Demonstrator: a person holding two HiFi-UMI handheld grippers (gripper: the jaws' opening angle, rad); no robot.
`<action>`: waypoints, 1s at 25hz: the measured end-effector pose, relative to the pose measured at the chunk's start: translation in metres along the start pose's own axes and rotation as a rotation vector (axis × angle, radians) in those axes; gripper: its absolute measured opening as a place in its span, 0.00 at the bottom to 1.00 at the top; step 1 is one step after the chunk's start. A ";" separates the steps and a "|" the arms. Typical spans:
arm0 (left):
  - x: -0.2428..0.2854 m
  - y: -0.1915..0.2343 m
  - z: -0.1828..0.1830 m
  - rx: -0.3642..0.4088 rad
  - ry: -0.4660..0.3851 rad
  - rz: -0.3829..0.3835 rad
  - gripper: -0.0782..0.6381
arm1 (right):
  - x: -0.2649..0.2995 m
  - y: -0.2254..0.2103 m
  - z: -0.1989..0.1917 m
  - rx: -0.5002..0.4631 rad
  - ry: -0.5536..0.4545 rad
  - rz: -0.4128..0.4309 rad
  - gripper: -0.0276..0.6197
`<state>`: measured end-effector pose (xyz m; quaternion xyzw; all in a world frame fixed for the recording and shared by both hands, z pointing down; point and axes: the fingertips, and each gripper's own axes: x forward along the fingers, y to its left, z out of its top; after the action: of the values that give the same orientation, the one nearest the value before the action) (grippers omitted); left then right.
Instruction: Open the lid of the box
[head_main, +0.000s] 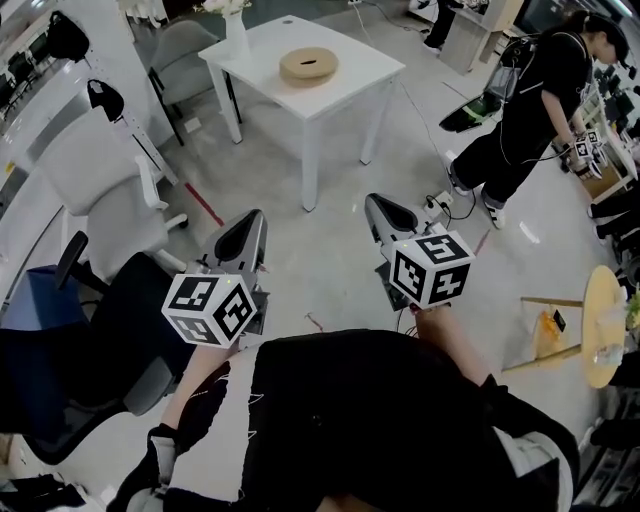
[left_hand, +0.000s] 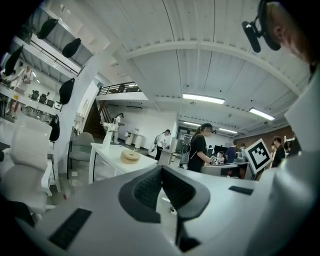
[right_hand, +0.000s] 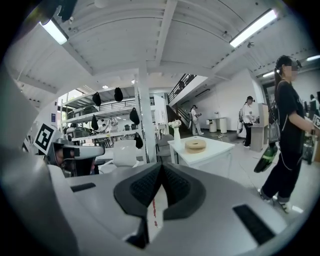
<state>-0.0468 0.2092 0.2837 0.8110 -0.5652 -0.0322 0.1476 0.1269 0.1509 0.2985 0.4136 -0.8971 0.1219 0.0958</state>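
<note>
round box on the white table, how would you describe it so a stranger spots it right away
Find the white table standing alone on the pale floor. A tall white vase stands at one corner; the box is the low, round, tan one near the tabletop's middle, the only brown thing there.

Your room is evenly bright, lit from above by long white ceiling strip lights (left_hand: 203, 98) that blow out to pure white in both gripper views. The pale glossy floor (head_main: 330, 250) carries a soft sheen and faint shadows under the white square bench (head_main: 350, 75), where the round tan box (head_main: 308, 64) reads crisp. Your gripper views bend hard and blacken at the corners; the near grey jaws look soft
</note>
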 end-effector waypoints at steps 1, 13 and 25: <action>0.001 0.003 -0.004 -0.005 0.007 -0.002 0.12 | 0.003 0.002 -0.005 0.000 0.013 0.003 0.05; 0.016 0.039 -0.036 -0.118 0.069 -0.013 0.12 | 0.052 0.020 -0.043 -0.002 0.135 0.044 0.05; 0.090 0.087 -0.022 -0.137 0.094 0.011 0.12 | 0.134 -0.024 -0.031 0.039 0.173 0.054 0.05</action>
<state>-0.0889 0.1025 0.3391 0.7966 -0.5584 -0.0322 0.2293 0.0622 0.0486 0.3675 0.3790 -0.8938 0.1770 0.1615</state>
